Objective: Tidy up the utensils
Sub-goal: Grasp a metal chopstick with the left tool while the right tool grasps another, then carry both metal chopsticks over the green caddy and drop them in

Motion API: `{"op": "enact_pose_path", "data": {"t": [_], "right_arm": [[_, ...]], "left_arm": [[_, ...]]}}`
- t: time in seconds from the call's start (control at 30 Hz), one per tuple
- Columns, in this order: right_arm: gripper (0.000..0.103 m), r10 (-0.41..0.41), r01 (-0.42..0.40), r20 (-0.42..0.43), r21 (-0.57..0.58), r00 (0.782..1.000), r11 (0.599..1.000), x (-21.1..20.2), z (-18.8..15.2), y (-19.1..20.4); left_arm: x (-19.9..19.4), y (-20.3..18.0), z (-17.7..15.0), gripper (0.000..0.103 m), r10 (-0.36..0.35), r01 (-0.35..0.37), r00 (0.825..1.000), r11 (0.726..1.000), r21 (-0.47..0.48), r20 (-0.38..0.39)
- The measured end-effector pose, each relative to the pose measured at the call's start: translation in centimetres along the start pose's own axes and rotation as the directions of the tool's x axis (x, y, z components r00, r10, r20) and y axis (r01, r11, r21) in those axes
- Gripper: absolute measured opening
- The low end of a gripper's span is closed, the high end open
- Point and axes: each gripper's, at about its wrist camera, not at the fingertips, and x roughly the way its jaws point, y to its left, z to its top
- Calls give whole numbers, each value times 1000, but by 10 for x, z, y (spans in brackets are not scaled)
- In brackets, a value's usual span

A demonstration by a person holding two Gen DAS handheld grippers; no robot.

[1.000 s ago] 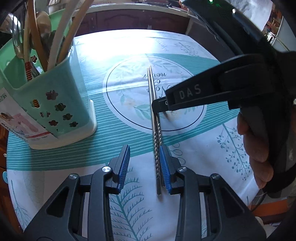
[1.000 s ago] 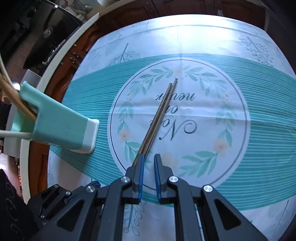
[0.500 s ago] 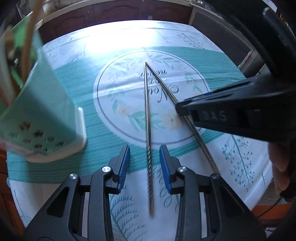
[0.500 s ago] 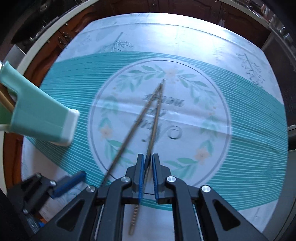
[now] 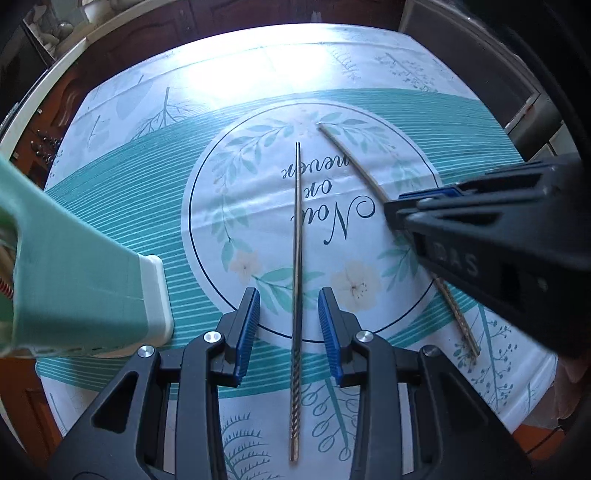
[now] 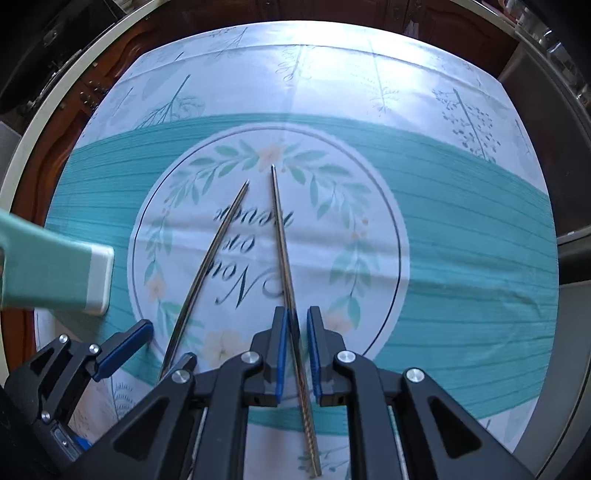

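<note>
Two metal chopsticks lie on the tablecloth, splayed apart. One chopstick (image 5: 297, 280) runs between the open fingers of my left gripper (image 5: 289, 325); it also shows left in the right wrist view (image 6: 207, 266). The other chopstick (image 6: 286, 266) runs between the fingers of my right gripper (image 6: 294, 347), which stand a little apart with a narrow gap on each side of it. In the left wrist view this chopstick (image 5: 351, 162) passes under the right gripper (image 5: 391, 218). The mint utensil holder (image 5: 74, 284) stands at the left.
The round table carries a white and teal cloth (image 6: 461, 229) with a printed wreath and lettering. The holder (image 6: 48, 273) stands near the left table edge. Dark wooden cabinets (image 5: 221, 14) lie beyond the far edge.
The two chopsticks, first side by side, have been spread apart. My right gripper swung one to the right and its fingers have opened slightly. My left gripper now straddles the other.
</note>
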Motion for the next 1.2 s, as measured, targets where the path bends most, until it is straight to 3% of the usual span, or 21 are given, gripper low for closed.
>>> {"op": "enact_pose_path", "data": {"t": [0.1, 0.2, 0.33, 0.5, 0.6, 0.67, 0.8, 0.83, 0.9, 0.93, 1.0, 1.03, 1.13, 1.2], "right_arm": [[6, -2, 2, -9, -24, 1000, 1000, 1, 6, -1], [5, 4, -5, -30, -45, 1000, 999, 1, 5, -1], [5, 75, -76, -12, -29, 997, 997, -12, -14, -13], [5, 202, -204, 70, 30, 977, 978, -38, -40, -37], [5, 249, -257, 135, 47, 959, 965, -52, -55, -47], [5, 294, -307, 190, 40, 937, 951, -65, -65, -51], [5, 346, -364, 305, 3, 887, 931, -94, -86, -54], [5, 350, -368, 334, -10, 875, 930, -100, -92, -54], [5, 368, -379, 405, -57, 837, 924, -120, -104, -51], [4, 371, -375, 440, -80, 818, 923, -131, -110, -48], [4, 388, -378, 484, -122, 785, 918, -146, -114, -38], [4, 392, -375, 502, -139, 771, 916, -151, -115, -30], [4, 427, -372, 556, -217, 713, 903, -178, -114, -4], [4, 449, -366, 574, -261, 685, 893, -195, -113, 10]], "left_arm": [[7, -1, 6, 26, 3, -3, 999, 1000, -1, -42], [7, -8, 9, 3, -7, 9, 997, 999, 31, -77], [2, -17, 3, 3, -58, 61, 996, 997, 56, -63], [-27, -25, -19, 3, -124, 116, 988, 989, 91, 91], [-57, -27, -35, 3, -151, 125, 965, 984, 129, 213], [-83, -28, -54, 3, -146, 105, 940, 984, 147, 308], [-135, -22, -84, 3, -151, 73, 853, 982, 172, 501], [-151, -17, -95, 3, -148, 62, 813, 984, 169, 563], [-173, -3, -106, 3, -140, 44, 755, 986, 163, 640], [-189, 6, -114, 3, -122, 26, 708, 989, 146, 695], [-214, 19, -125, 3, -93, 5, 647, 993, 117, 757], [-226, 31, -128, 3, -70, -8, 607, 996, 94, 792], [-253, 63, -131, 3, -15, -27, 535, 999, 35, 845], [-265, 81, -130, 3, 9, -29, 500, 1000, 6, 866]]}}
